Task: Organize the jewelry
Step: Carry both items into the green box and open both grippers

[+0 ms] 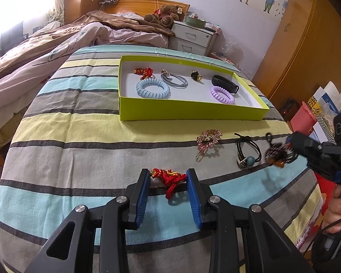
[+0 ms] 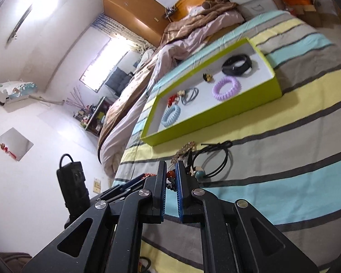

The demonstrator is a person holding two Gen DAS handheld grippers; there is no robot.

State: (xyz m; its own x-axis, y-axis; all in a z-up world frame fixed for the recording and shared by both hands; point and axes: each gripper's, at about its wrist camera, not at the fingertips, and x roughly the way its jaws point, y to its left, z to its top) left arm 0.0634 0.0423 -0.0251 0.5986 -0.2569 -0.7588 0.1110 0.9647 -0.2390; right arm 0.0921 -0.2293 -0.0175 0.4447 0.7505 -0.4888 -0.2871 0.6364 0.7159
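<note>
My left gripper (image 1: 168, 179) is shut on a red knotted cord charm (image 1: 169, 177), held just above the striped bedspread, where it casts a shadow. At the right, my right gripper (image 1: 289, 151) is shut on a dark beaded ornament (image 1: 276, 154); in the right wrist view the beads (image 2: 170, 177) sit between the nearly closed jaws of the right gripper (image 2: 171, 166). Beyond lies a lime-green box (image 1: 193, 112) (image 2: 216, 118) holding several hair ties, clips and a black band (image 1: 225, 83). A pink rhinestone clip (image 1: 208, 138) and a black cord tie with a teal bead (image 1: 247, 152) lie loose on the bedspread.
A rumpled pink and brown duvet (image 1: 56, 41) covers the bed at the left. A white nightstand (image 1: 193, 37) and a wooden wardrobe (image 1: 302, 45) stand behind. A person's hand (image 1: 336, 207) holds the right gripper at the bed's right edge, beside a pink bin (image 1: 303, 118).
</note>
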